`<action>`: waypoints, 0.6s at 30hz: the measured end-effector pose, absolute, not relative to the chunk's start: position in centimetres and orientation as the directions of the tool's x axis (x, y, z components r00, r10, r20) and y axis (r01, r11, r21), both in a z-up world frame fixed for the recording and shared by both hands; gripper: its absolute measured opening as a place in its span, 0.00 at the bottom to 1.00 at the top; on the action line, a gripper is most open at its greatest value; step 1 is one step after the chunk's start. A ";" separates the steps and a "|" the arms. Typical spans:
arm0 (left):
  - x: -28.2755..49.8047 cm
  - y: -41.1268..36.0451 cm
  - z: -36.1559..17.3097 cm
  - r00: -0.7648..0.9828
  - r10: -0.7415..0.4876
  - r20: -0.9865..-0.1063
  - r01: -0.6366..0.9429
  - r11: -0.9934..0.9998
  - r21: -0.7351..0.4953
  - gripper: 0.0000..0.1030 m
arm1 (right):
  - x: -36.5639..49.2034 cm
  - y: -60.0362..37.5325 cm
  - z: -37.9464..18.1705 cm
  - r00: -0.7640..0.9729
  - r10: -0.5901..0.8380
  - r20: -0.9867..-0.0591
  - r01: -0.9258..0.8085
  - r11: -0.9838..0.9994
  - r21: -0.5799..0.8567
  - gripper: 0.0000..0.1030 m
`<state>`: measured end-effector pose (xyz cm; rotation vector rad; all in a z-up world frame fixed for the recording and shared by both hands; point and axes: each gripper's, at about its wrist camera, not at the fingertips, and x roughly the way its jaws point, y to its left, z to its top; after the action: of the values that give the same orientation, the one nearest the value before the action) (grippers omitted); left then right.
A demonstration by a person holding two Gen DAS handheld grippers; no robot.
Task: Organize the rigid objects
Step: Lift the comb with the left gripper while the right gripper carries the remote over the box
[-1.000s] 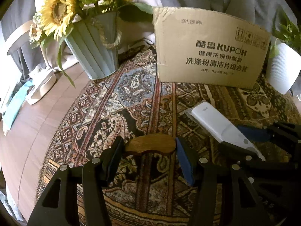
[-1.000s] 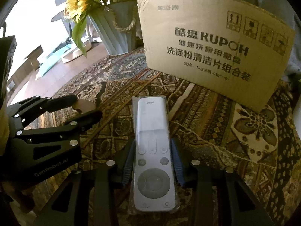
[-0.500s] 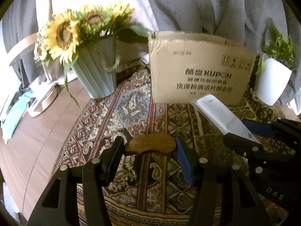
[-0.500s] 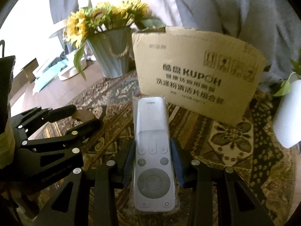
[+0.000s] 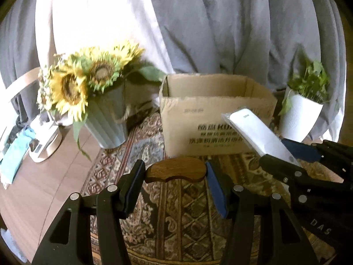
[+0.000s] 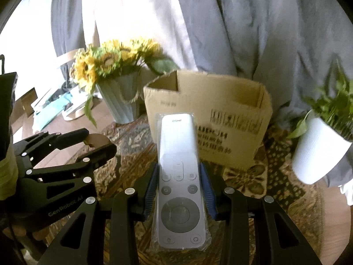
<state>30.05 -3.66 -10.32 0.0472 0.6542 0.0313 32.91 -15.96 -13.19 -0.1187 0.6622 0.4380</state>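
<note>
My left gripper is shut on a small brown wooden piece, held above the patterned cloth. My right gripper is shut on a white remote control in a clear wrapper, its top end pointing at the open cardboard box. The box stands just beyond both grippers, its top open and its inside hidden. In the left wrist view the remote and the right gripper are at the right. In the right wrist view the left gripper is at the left.
A grey-blue vase of sunflowers stands left of the box. A white pot with a green plant stands to its right. A patterned cloth covers the wooden table. Grey curtains hang behind.
Both grippers have risen with their objects. The box now sits lower in view and its open top shows.
</note>
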 end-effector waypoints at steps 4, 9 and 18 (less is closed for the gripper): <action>30.3 -4.0 -8.7 0.813 0.039 -0.581 -0.001 0.998 0.066 0.54 | 32.9 -16.0 -11.7 0.717 0.356 -0.599 -0.432 0.902 0.020 0.38; 31.3 -4.3 -7.0 0.828 0.013 -0.560 0.022 0.998 0.056 0.54 | 33.4 -16.2 -10.0 0.733 0.356 -0.579 -0.436 0.900 0.001 0.38; 34.2 -4.6 -4.4 0.838 -0.039 -0.544 0.072 0.997 0.039 0.54 | 35.2 -16.4 -7.2 0.761 0.352 -0.545 -0.437 0.899 -0.031 0.38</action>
<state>34.23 -4.60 -4.36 0.0581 0.5742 -0.0586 35.17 -16.40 -7.25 -0.1599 0.5595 0.4310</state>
